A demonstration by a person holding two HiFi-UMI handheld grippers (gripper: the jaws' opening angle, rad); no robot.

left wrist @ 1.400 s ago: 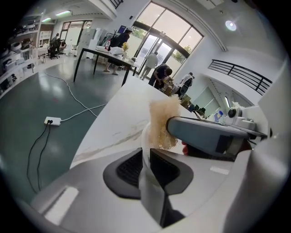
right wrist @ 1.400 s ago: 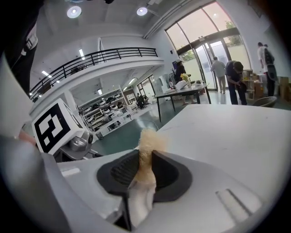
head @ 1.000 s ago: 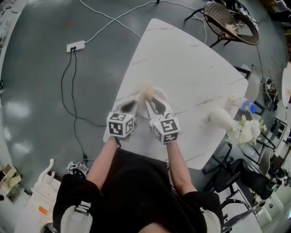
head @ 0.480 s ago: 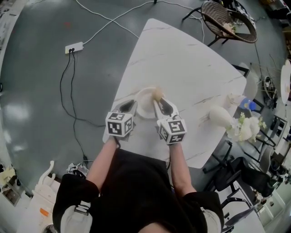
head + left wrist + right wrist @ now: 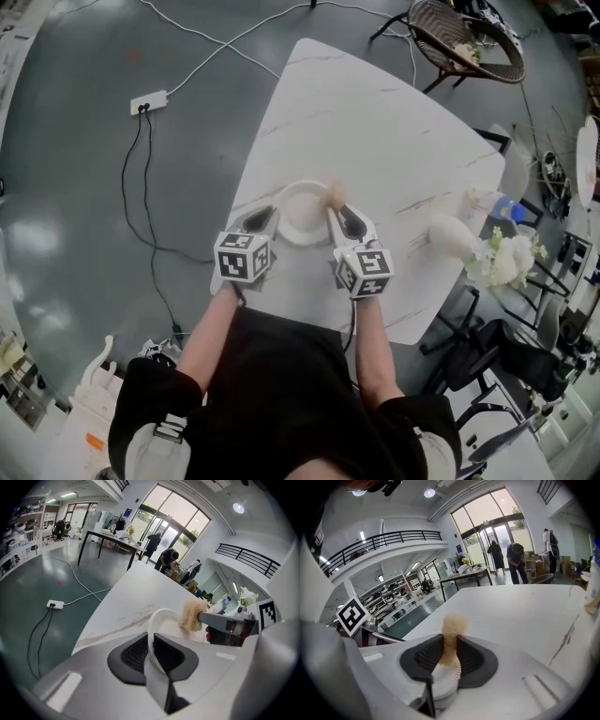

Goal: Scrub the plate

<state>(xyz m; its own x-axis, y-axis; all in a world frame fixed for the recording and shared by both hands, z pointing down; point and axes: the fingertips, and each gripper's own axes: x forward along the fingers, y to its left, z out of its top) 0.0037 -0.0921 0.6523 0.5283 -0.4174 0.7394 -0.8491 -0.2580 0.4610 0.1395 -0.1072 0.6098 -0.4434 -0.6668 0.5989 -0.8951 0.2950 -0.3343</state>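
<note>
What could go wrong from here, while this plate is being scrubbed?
1. The left gripper pinches only the rim of the plate, so a hard push might tilt it or pull it loose.
2. The scrubber in the right gripper is at the edge of the plate and could slip off onto the table.

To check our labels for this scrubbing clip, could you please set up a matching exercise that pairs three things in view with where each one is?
Things:
1. plate
2. scrubbing pad
3. power strip

Places:
A. lying on the grey floor, with cables plugged in
B. clamped by its rim in the jaws of the left gripper
C. pinched in the jaws of the right gripper

Pairs: 1-B, 2-C, 3-A
</note>
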